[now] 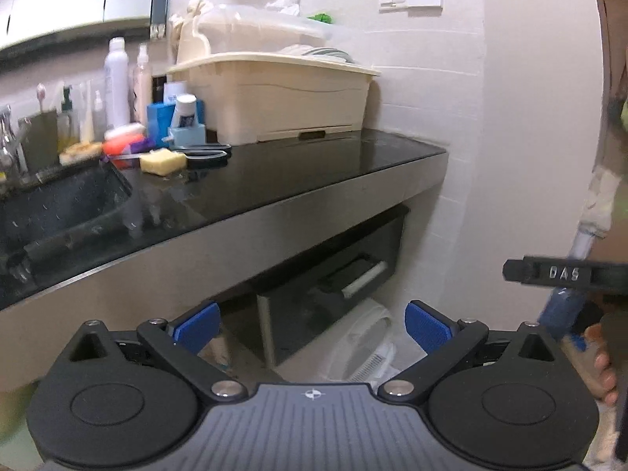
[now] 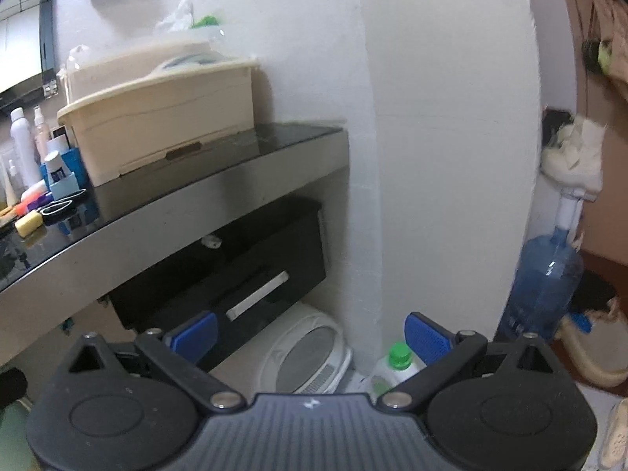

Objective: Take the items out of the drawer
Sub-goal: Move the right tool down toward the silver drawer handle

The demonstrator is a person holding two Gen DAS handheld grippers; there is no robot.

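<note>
A black drawer unit point(image 1: 333, 274) hangs under the dark countertop point(image 1: 274, 172), with a pale bar handle point(image 1: 363, 278) on its front. It also shows in the right wrist view point(image 2: 235, 271), handle point(image 2: 257, 296). I cannot see inside it. My left gripper point(image 1: 312, 327) is open and empty, held back from the drawer front. My right gripper point(image 2: 312, 333) is open and empty, to the right of the drawer. Part of the right gripper point(image 1: 565, 274) shows at the right edge of the left wrist view.
A beige dish rack point(image 1: 274, 98) stands on the countertop beside bottles point(image 1: 117, 82), a yellow sponge point(image 1: 163, 161), scissors point(image 1: 204, 153) and a sink point(image 1: 51, 204). A white round appliance point(image 2: 306, 357), a green-capped bottle point(image 2: 396, 365) and a blue water jug point(image 2: 545, 282) stand on the floor.
</note>
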